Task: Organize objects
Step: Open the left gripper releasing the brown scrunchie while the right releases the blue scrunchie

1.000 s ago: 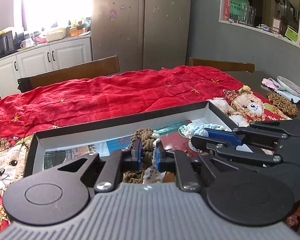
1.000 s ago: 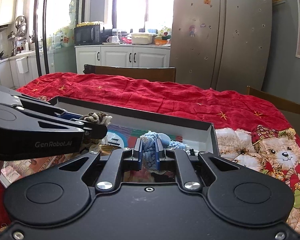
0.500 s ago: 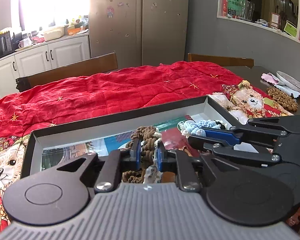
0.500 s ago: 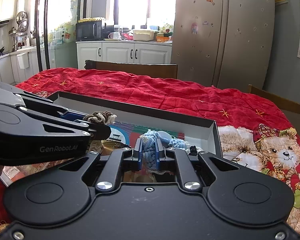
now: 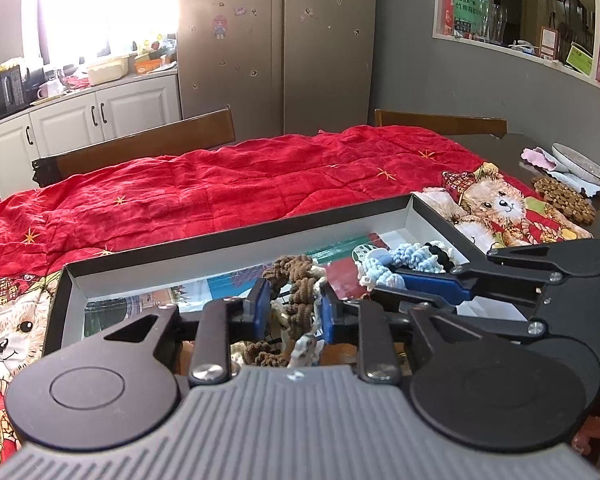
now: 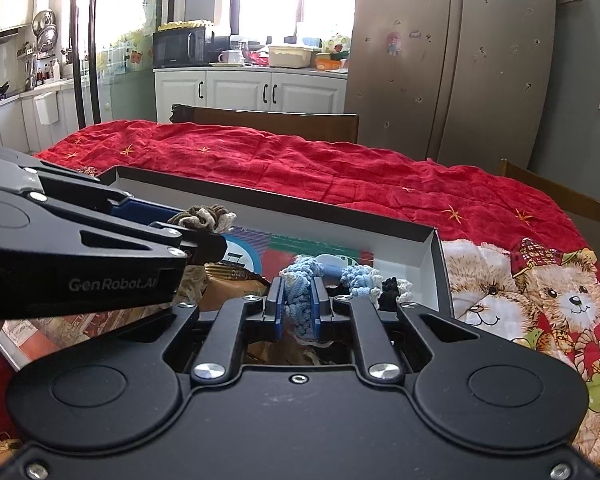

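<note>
A shallow black box (image 5: pixel 236 240) with white inner walls lies on the red quilt; it also shows in the right wrist view (image 6: pixel 284 208). My left gripper (image 5: pixel 294 306) is shut on a brown crocheted scrunchie (image 5: pixel 296 284) and holds it over the box. My right gripper (image 6: pixel 298 306) is shut on a light blue crocheted scrunchie (image 6: pixel 300 280), also over the box, to the right of the left one. The blue scrunchie (image 5: pixel 384 262) and my right gripper (image 5: pixel 420 284) show in the left wrist view. A blue-and-black crocheted piece (image 6: pixel 376 280) lies in the box's right corner.
Printed cards and a brown packet (image 6: pixel 228 276) lie in the box. The red quilt (image 5: pixel 220 188) with teddy bear prints covers the table. Wooden chairs (image 5: pixel 148 144) stand at the far side. A plate (image 5: pixel 580 164) and brown mat (image 5: pixel 564 200) sit at the right.
Both grippers have lifted slightly with their scrunchies. The left gripper's fingers stand a little wider around the brown scrunchie than before.
</note>
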Tool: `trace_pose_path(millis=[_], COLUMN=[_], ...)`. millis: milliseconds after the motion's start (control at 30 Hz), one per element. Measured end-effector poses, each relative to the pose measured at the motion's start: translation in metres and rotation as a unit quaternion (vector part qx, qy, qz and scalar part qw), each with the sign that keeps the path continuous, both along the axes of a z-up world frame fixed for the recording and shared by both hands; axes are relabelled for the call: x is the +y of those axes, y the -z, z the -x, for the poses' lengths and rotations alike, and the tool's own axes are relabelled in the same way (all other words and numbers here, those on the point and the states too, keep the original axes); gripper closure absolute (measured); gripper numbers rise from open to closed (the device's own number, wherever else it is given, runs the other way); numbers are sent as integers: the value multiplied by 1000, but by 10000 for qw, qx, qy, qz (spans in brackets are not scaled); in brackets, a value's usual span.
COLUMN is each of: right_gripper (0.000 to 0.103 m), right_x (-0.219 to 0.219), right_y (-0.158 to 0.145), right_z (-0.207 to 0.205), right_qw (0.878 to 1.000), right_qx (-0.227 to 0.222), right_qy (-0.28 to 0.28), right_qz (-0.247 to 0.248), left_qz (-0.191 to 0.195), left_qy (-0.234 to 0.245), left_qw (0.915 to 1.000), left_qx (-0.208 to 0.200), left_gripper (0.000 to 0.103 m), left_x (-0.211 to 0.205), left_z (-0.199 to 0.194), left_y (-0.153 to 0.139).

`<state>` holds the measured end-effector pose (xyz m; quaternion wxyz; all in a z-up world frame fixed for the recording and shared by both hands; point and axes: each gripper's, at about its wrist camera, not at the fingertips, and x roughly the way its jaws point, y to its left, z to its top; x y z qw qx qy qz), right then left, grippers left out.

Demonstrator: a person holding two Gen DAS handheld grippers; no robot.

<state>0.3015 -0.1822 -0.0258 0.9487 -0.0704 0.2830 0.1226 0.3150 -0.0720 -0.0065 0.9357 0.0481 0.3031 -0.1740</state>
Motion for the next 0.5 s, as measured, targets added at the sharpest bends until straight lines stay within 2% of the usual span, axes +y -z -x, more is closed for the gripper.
trace_pose_path(millis=[67, 167, 333, 400, 467, 500], right_gripper=[87, 85, 84, 78, 68, 67], right_x=[1, 2, 3, 2, 3, 4], right_y=[0, 0, 0, 0, -1, -1], right_z=[-1, -1, 0, 1, 2, 3], right_qw=[10000, 10000, 10000, 10000, 10000, 9999], right_qx=[9, -6, -10, -21, -73, -112], right_qy=[-10, -19, -32, -38, -52, -55], right_qz=[11, 18, 21, 19, 16, 25], left_qz=[37, 47, 84, 95, 113, 132], left_qy=[-14, -35, -22, -23, -36, -51], left_qw=[10000, 10000, 9999, 9999, 9999, 9999], left_qx=[1, -38, -65, -74, -87, -98], left_gripper=[48, 43, 42, 41, 38, 37], left_x=[1, 2, 2, 2, 2, 3], left_z=[0, 0, 2, 3, 4, 4], left_y=[0, -2, -4, -5, -6, -7])
